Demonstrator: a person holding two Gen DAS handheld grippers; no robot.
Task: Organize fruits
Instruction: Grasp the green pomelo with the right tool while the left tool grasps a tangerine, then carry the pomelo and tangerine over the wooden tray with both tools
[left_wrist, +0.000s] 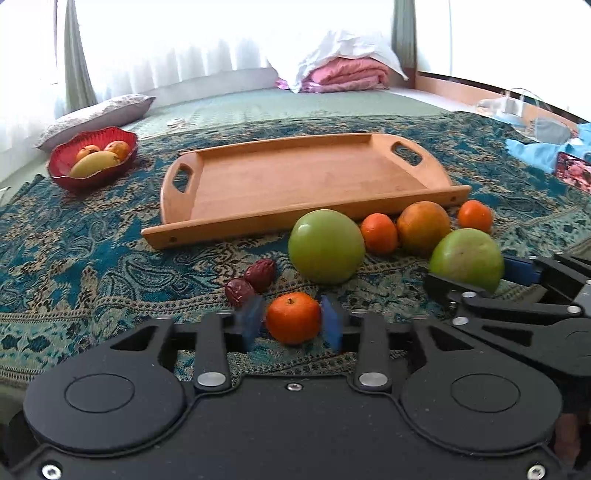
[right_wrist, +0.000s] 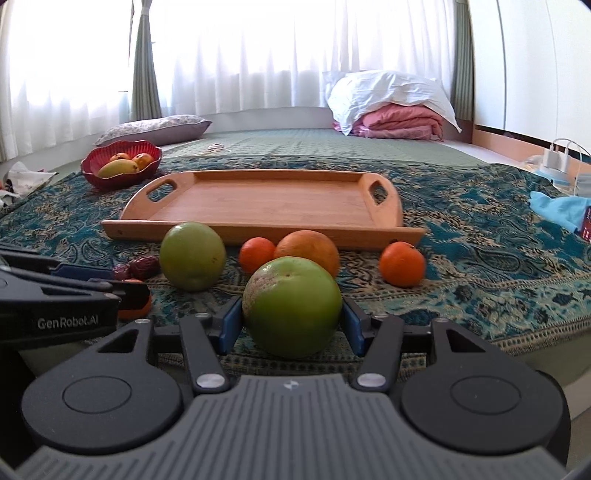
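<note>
A small tangerine (left_wrist: 293, 318) lies on the patterned cloth between the blurred blue pads (left_wrist: 252, 321) of my left gripper (left_wrist: 291, 322). A thin gap shows on each side, so the gripper is open. My right gripper (right_wrist: 291, 325) is shut on a green apple (right_wrist: 291, 307), which rests on the cloth with a pad against each flank. Beyond them lie a second green apple (left_wrist: 326, 245), a large orange (left_wrist: 423, 227), two more tangerines (left_wrist: 378, 233) (left_wrist: 475, 216) and two red dates (left_wrist: 251, 282). The wooden tray (left_wrist: 295, 218) behind them holds nothing.
A red bowl (left_wrist: 61, 162) with a mango and other fruit stands at the back left of the cloth. Pillows and folded pink bedding (right_wrist: 399, 122) lie further back. Blue fabric and a charger (right_wrist: 557, 158) sit at the right.
</note>
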